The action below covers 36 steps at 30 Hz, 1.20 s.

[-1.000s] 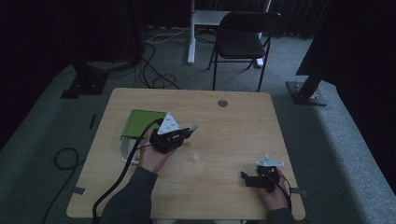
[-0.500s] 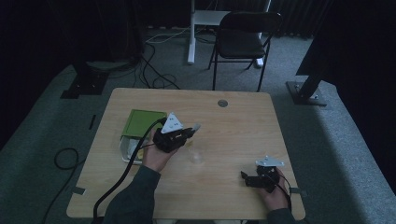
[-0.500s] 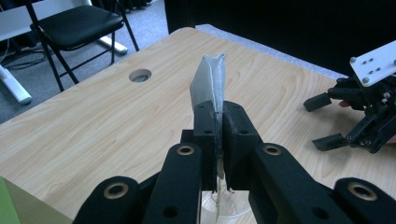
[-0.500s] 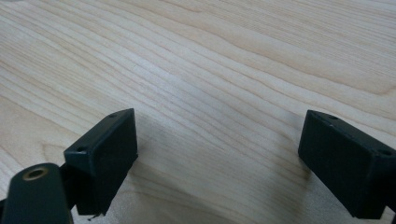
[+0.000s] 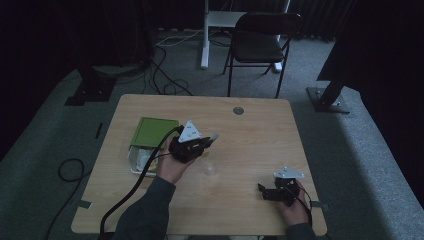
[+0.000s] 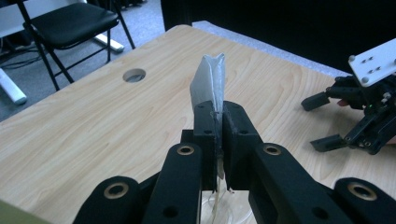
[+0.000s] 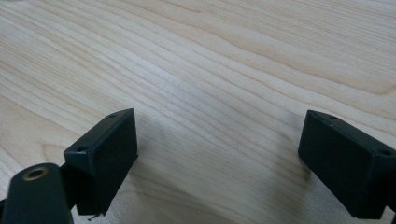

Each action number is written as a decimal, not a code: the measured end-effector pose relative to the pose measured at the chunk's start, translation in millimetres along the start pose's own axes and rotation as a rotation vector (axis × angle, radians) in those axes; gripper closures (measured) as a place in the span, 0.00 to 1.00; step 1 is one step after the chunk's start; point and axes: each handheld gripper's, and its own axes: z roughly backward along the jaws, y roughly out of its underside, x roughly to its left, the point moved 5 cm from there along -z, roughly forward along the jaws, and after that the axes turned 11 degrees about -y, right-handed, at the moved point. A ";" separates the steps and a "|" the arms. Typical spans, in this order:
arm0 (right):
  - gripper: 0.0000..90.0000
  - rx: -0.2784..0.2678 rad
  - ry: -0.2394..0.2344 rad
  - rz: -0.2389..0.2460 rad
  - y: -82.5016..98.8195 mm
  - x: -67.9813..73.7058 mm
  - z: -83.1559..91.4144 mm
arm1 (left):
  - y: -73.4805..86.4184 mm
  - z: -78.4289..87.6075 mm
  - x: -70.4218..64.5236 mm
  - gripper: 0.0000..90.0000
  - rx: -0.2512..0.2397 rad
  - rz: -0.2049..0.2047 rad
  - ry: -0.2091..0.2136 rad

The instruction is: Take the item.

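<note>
My left gripper [image 5: 204, 142] is held over the middle of the wooden table [image 5: 250, 135]. It is shut on a thin white packet [image 6: 208, 81], which sticks up past the jaw tips in the left gripper view; the jaws [image 6: 218, 116] press flat on it. A small clear, glassy-looking object [image 5: 210, 169] lies on the table just in front of that hand; I cannot tell what it is. My right gripper [image 5: 266, 192] rests near the front right edge, open with nothing between its fingers [image 7: 105, 154]. It also appears in the left gripper view [image 6: 359, 112].
A green box [image 5: 152, 131] sits on the table's left side, with a white tray [image 5: 139, 161] holding pale material against its near edge. A round cable hole [image 5: 238, 110] is near the far edge. A black folding chair [image 5: 260, 45] stands behind the table.
My left gripper has drifted slightly right and away from the person with the packet still in it. The right gripper has stayed put.
</note>
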 end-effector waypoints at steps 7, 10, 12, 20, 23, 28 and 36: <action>0.13 0.000 0.000 -0.001 0.0 0.1 0.0 | -3.3 -2.9 -1.5 0.96 -0.006 0.004 0.005; 0.13 0.001 0.000 -0.001 0.0 0.1 0.0 | -2.0 -4.7 -2.2 0.96 0.000 -0.002 0.005; 0.13 0.000 0.000 0.000 0.0 0.0 0.0 | -1.2 -5.8 -2.8 0.96 0.002 -0.004 0.008; 0.13 0.000 0.000 -0.001 0.0 0.1 0.0 | 0.1 -10.9 -6.0 0.96 0.002 -0.003 0.012; 0.13 0.000 0.000 -0.001 0.0 0.0 0.0 | 1.1 -13.4 -6.9 0.96 0.005 -0.001 0.013; 0.13 0.000 0.000 0.000 0.0 0.1 0.0 | 4.0 -17.9 -8.7 0.96 0.013 -0.008 0.012; 0.13 0.000 -0.001 0.000 0.0 0.1 0.0 | 9.2 -23.0 -10.6 0.96 0.033 -0.018 0.008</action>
